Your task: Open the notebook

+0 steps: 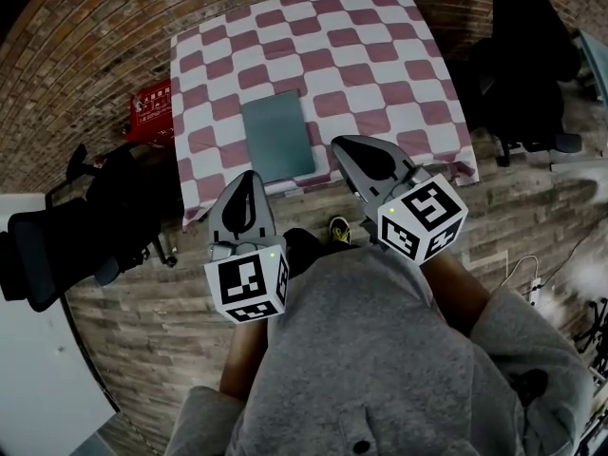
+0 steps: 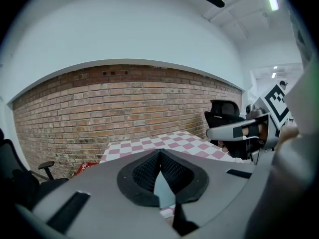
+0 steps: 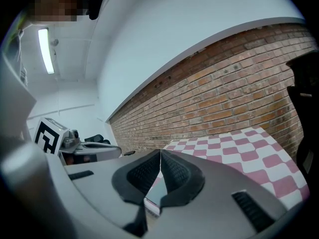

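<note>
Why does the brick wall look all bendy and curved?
Left gripper view: the wide lens bows the brick wall into an arch. Right gripper view: that wall slants and curves, and a ceiling light shines bright white. Head view: the checked table bulges, its edges bending.

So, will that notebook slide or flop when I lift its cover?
The notebook looks thin and lies flat, so it is probably light and may slide on the checked tablecloth. Its cover may flex. Rolling or tipping seems unlikely.

Left claw [image 1: 249,175] and right claw [image 1: 342,144]: matt grey plastic, ribbed black pads [image 2: 145,172]. Ahead of them, soft checked tablecloth [image 1: 380,55], smooth matt notebook [image 1: 276,136].
</note>
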`<action>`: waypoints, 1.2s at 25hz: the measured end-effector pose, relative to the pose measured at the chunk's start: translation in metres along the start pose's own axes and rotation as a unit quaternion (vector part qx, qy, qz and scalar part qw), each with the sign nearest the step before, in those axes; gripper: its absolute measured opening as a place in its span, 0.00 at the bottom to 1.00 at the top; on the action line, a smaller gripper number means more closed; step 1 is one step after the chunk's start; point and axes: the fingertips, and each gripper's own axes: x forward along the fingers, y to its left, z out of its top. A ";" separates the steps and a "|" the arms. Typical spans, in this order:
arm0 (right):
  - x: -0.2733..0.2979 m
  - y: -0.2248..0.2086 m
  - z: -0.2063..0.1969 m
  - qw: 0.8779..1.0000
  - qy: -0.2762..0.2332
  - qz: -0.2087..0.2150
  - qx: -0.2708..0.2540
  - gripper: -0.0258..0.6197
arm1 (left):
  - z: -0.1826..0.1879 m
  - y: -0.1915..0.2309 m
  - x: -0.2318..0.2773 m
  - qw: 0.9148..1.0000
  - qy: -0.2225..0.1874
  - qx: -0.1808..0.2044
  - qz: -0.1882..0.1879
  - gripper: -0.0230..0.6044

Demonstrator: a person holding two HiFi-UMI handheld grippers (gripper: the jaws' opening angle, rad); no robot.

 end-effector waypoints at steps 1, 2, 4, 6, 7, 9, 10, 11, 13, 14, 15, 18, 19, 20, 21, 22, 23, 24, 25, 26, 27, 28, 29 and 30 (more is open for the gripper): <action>-0.001 0.000 -0.001 1.000 0.000 0.000 0.000 0.08 | 0.000 0.000 -0.001 1.000 0.000 0.003 0.001 0.05; -0.001 0.001 -0.001 1.000 -0.001 0.001 0.000 0.08 | 0.000 0.000 -0.002 1.000 -0.001 0.003 0.002 0.05; -0.002 0.001 -0.002 1.000 0.000 0.001 0.001 0.08 | 0.000 0.000 -0.003 1.000 -0.001 0.003 0.002 0.05; -0.003 0.002 -0.003 1.000 0.000 0.001 0.002 0.08 | -0.001 0.001 -0.004 1.000 0.000 0.003 0.002 0.05; -0.004 0.002 -0.003 1.000 0.001 0.000 0.003 0.08 | -0.001 0.001 -0.004 1.000 0.001 0.002 0.002 0.05; -0.004 0.002 -0.004 1.000 0.002 -0.001 0.005 0.08 | -0.003 0.001 -0.004 1.000 0.004 0.001 -0.001 0.05; -0.004 0.002 -0.005 1.000 0.003 -0.001 0.006 0.08 | -0.004 0.000 -0.003 1.000 0.005 0.001 -0.002 0.05; -0.003 0.002 -0.006 1.000 0.004 -0.002 0.006 0.08 | -0.006 0.000 -0.002 1.000 0.007 0.001 -0.004 0.05; -0.003 0.000 -0.008 1.000 0.008 -0.003 0.008 0.08 | -0.008 -0.002 0.001 1.000 0.012 0.001 -0.010 0.05; -0.003 0.000 -0.009 1.000 0.010 -0.005 0.009 0.08 | -0.010 -0.003 0.002 1.000 0.015 0.001 -0.014 0.05; -0.002 -0.001 -0.011 1.000 0.012 -0.007 0.011 0.08 | -0.012 -0.003 0.004 1.000 0.018 0.001 -0.018 0.05; 0.001 -0.004 -0.016 1.000 0.018 -0.012 0.012 0.08 | -0.018 -0.002 0.010 0.999 0.027 0.000 -0.027 0.05; 0.003 -0.005 -0.017 1.000 0.020 -0.013 0.013 0.08 | -0.019 -0.001 0.013 0.999 0.030 0.000 -0.030 0.05; 0.005 -0.007 -0.018 1.000 0.021 -0.015 0.014 0.08 | -0.021 -0.001 0.015 0.999 0.032 0.002 -0.034 0.05; 0.007 -0.008 -0.019 0.999 0.022 -0.017 0.016 0.08 | -0.023 0.000 0.018 0.999 0.035 0.005 -0.038 0.05; 0.008 -0.009 -0.020 0.999 0.023 -0.019 0.018 0.08 | -0.025 0.000 0.020 0.998 0.039 0.007 -0.042 0.05; 0.008 -0.010 -0.021 0.999 0.023 -0.020 0.020 0.08 | -0.028 0.001 0.023 0.998 0.043 0.008 -0.046 0.05; 0.009 -0.011 -0.021 0.999 0.024 -0.022 0.023 0.08 | -0.030 0.002 0.026 0.998 0.047 0.010 -0.049 0.05; 0.010 -0.012 -0.022 0.999 0.024 -0.024 0.023 0.08 | -0.032 0.003 0.029 0.997 0.051 0.011 -0.053 0.05; 0.012 -0.014 -0.022 0.999 0.026 -0.025 0.023 0.08 | -0.034 0.005 0.033 0.997 0.055 0.013 -0.056 0.05; 0.013 -0.015 -0.023 0.999 0.027 -0.027 0.023 0.08 | -0.037 0.006 0.036 0.996 0.059 0.015 -0.059 0.05; 0.014 -0.016 -0.024 0.999 0.028 -0.029 0.024 0.08 | -0.040 0.007 0.038 0.996 0.066 0.018 -0.063 0.05; 0.015 -0.017 -0.025 0.999 0.029 -0.030 0.026 0.08 | -0.044 0.008 0.040 0.995 0.075 0.021 -0.067 0.05; 0.016 -0.018 -0.027 0.999 0.029 -0.032 0.028 0.08 | -0.048 0.008 0.043 0.994 0.084 0.024 -0.072 0.05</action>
